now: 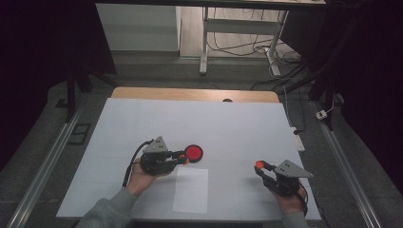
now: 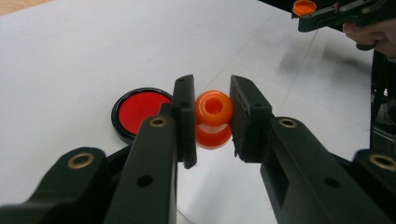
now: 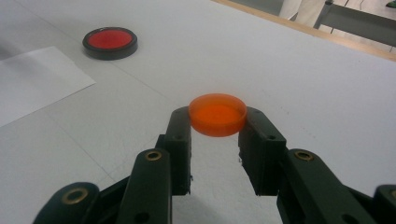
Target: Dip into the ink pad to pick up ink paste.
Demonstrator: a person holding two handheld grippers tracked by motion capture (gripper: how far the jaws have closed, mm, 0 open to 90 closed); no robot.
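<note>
Fingers [image 2: 185, 116] of my left gripper [image 2: 212, 122] clenched on an orange spool-shaped piece [image 2: 213, 119], right gripper [image 3: 217, 133] likewise on an orange cap [image 3: 217, 114], both held above the tabletop [image 1: 228, 128]; I judge joining them still outstanding, red disc [image 1: 193, 152] untouched.

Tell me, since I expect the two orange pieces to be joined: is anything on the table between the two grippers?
Nothing visible: bare white table lies between the left gripper and right gripper; the paper lies nearer the person.
</note>
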